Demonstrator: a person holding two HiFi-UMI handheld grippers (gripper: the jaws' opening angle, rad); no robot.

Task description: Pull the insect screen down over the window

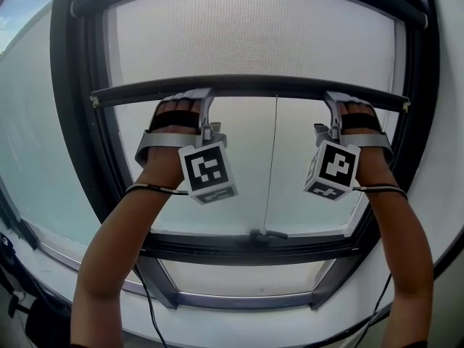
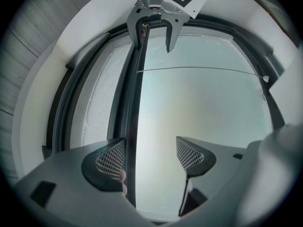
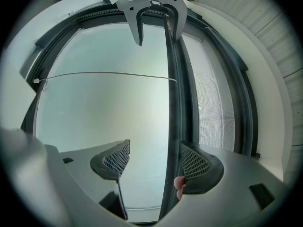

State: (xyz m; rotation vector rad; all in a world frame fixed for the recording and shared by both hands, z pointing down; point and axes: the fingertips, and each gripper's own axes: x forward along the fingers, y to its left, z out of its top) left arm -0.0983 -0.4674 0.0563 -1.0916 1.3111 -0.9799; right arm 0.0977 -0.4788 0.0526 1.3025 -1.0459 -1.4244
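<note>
The insect screen (image 1: 246, 35) of pale mesh covers the upper part of the dark-framed window. Its dark bottom bar (image 1: 279, 85) runs across at mid height. My left gripper (image 1: 197, 94) reaches up to the bar's left part and my right gripper (image 1: 338, 97) to its right part. In the left gripper view the left gripper (image 2: 151, 157) is open, with the bar (image 2: 132, 126) lying against its left pad (image 2: 111, 157). In the right gripper view the right gripper (image 3: 154, 162) is also open, with the bar (image 3: 171, 126) beside its right pad (image 3: 196, 164).
A thin pull cord (image 1: 271, 165) hangs from the bar to a small catch (image 1: 267, 233) on the lower window frame (image 1: 217, 251). Bare glass lies below the bar. Black cables (image 1: 148, 310) trail down by the white sill.
</note>
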